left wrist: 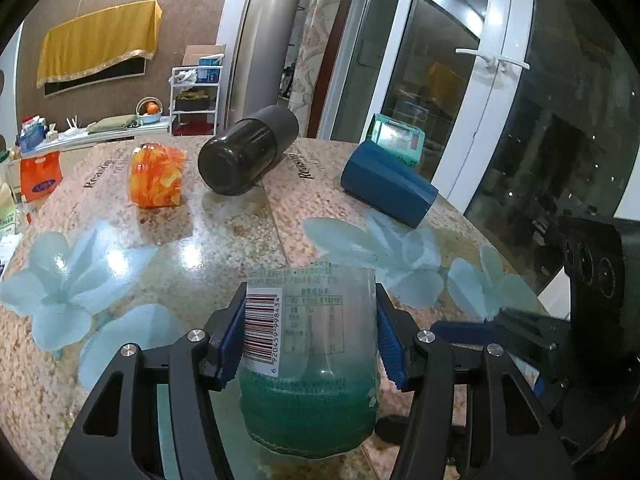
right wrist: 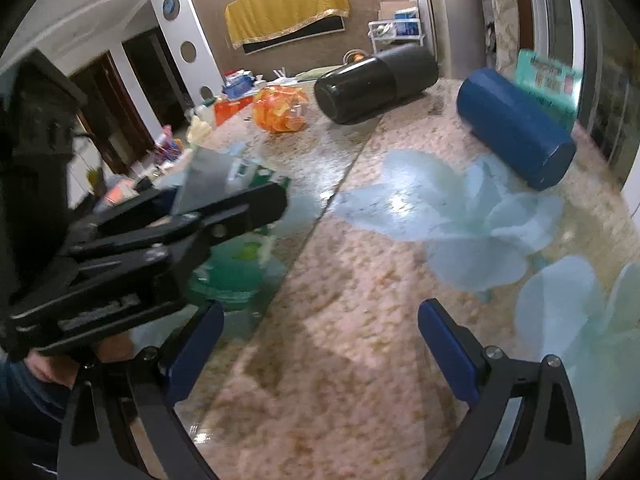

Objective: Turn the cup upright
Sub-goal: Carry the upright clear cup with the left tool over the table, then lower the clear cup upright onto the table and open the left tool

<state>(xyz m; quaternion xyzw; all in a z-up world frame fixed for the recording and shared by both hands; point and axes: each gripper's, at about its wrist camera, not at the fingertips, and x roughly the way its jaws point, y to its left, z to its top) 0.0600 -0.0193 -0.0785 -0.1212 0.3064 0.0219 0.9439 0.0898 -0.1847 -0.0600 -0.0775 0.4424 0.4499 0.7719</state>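
While the left claw (left wrist: pixel 310 336) clamps the clear cup (left wrist: pixel 310 360) (green-based), the right claw (right wrist: pixel 320 352) gapes empty.

black flask (left wrist: pixel 248 154), blue tumbler (left wrist: pixel 388 184) lying down; orange jar (left wrist: pixel 157 175) beside.

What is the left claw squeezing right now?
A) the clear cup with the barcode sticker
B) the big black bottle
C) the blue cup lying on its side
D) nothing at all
A: in the left wrist view the left claw has its blue pads pressed on both sides of the clear cup with the barcode sticker, while the blue cup and black bottle lie farther off on the table.
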